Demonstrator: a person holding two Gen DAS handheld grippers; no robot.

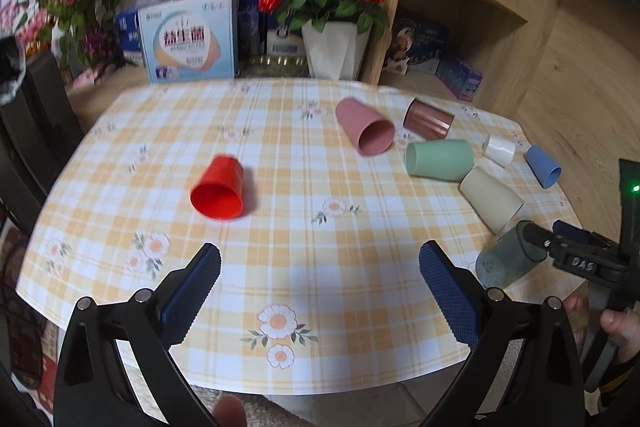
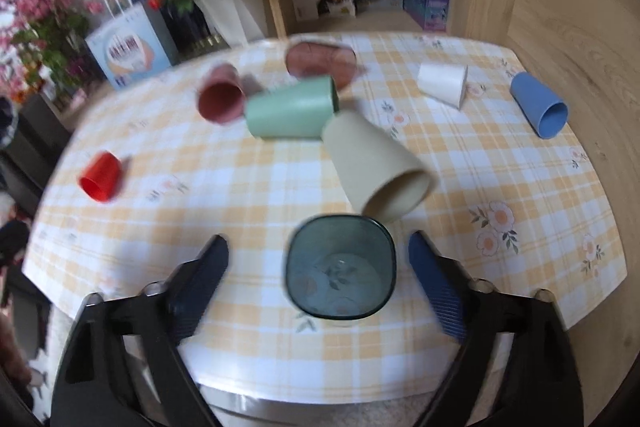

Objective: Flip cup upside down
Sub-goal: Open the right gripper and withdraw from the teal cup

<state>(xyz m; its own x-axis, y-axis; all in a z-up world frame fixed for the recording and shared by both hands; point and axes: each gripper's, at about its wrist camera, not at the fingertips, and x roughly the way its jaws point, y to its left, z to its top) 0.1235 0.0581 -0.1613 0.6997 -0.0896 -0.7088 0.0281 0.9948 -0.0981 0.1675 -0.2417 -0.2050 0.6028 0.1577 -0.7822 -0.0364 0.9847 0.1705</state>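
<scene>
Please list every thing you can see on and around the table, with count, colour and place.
Red cup: 1, red, on its side, left part of the table.
Pink cup: 1, pink, on its side, far middle.
Copper cup: 1, brown metallic, on its side, behind the green one.
Green cup: 1, pale green, on its side.
Beige cup: 1, cream, on its side, beside the green one.
White cup: 1, white, on its side, far right.
Blue cup: 1, blue, on its side, right edge.
Teal glass cup: 1, see-through teal, between the right fingers.
Tablecloth: 1, yellow checked with flowers.
Rose pot: 1, red flowers, white pot, behind the table.
Left gripper: open.
Right gripper: open.
</scene>
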